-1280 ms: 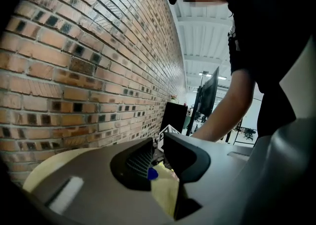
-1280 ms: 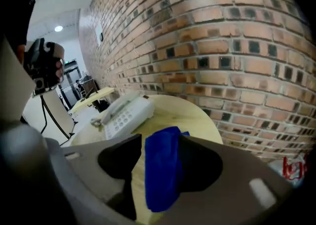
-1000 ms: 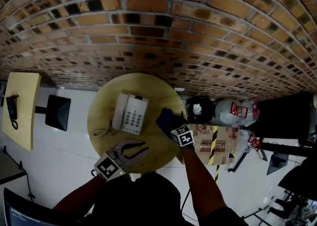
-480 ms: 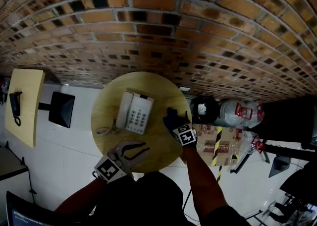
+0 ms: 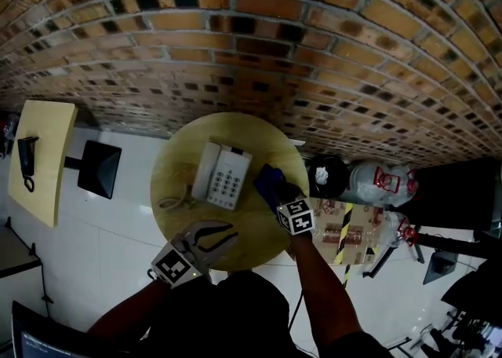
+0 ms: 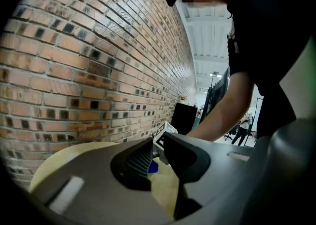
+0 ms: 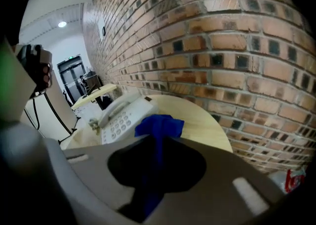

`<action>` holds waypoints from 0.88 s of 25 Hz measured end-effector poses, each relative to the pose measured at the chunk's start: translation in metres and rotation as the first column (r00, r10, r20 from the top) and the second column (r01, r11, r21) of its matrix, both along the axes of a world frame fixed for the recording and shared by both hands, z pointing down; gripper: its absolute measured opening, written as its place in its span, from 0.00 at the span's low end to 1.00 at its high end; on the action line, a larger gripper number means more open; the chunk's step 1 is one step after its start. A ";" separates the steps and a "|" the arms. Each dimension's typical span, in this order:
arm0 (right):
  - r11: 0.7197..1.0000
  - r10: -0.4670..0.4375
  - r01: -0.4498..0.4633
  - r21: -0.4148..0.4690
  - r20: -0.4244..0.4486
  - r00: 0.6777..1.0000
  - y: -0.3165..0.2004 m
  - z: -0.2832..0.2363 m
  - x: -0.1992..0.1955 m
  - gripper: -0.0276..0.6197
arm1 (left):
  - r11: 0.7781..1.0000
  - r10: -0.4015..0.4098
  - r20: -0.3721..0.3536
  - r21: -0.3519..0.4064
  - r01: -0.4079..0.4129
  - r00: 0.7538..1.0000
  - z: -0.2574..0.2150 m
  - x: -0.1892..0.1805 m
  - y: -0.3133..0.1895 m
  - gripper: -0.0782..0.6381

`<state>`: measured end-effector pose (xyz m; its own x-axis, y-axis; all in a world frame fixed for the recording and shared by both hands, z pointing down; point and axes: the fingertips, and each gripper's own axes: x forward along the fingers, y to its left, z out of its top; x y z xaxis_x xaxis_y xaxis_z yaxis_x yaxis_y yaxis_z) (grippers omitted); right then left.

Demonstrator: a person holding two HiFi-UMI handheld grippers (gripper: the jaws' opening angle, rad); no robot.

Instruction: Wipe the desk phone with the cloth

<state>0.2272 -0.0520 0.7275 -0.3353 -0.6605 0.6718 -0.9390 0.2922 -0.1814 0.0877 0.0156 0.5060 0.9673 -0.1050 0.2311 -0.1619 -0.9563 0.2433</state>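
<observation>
The right gripper (image 5: 276, 195) tilts down over the table (image 5: 174, 162). Its fingers have just been closing and now pinch the blue cloth (image 7: 159, 124) beside the phone (image 5: 223, 177). The left gripper (image 5: 216, 235) points almost level, fingers a little apart, empty.

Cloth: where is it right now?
In the head view the blue cloth sits pinched in the right gripper, whose jaws have just been closing on it, right of the desk phone over the round table.
</observation>
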 end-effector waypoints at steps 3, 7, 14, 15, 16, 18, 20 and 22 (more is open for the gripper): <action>0.998 -0.011 0.009 0.067 0.015 1.000 -0.016 -0.030 -0.011 0.12 | 1.000 -0.008 -0.011 0.009 0.008 1.000 -0.005 -0.007 0.001 0.21; 0.990 -0.059 0.056 0.130 0.024 0.998 -0.051 -0.061 -0.031 0.12 | 0.999 -0.041 -0.040 0.021 0.042 0.998 -0.016 -0.020 -0.005 0.21; 0.972 -0.200 0.200 0.119 -0.010 0.980 -0.107 -0.055 -0.074 0.12 | 0.991 -0.134 -0.032 0.007 0.135 0.990 -0.016 -0.052 -0.020 0.21; 0.970 -0.217 0.218 0.112 -0.017 0.976 -0.113 -0.052 -0.080 0.12 | 0.989 -0.149 -0.034 0.007 0.149 0.988 -0.016 -0.056 -0.022 0.21; 0.967 -0.232 0.234 0.103 -0.024 0.972 -0.118 -0.047 -0.086 0.12 | 0.987 -0.163 -0.038 0.009 0.163 0.986 -0.017 -0.061 -0.025 0.21; 0.962 -0.258 0.260 0.078 -0.034 0.966 -0.123 -0.037 -0.096 0.12 | 0.983 -0.182 -0.041 0.014 0.183 0.982 -0.018 -0.068 -0.028 0.21; 0.958 -0.283 0.285 0.044 -0.045 0.958 -0.122 -0.023 -0.106 0.12 | 0.980 -0.196 -0.037 0.017 0.197 0.980 -0.017 -0.076 -0.030 0.21; 0.951 -0.307 0.308 0.011 -0.053 0.950 -0.116 -0.010 -0.114 0.12 | 0.978 -0.209 -0.037 0.009 0.209 0.977 -0.016 -0.082 -0.031 0.21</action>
<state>0.1133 -0.1676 0.7171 -0.4905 -0.5437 0.6811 -0.8109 0.5710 -0.1281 0.0061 -0.0149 0.4896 0.9312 -0.3085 0.1942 -0.3501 -0.9053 0.2404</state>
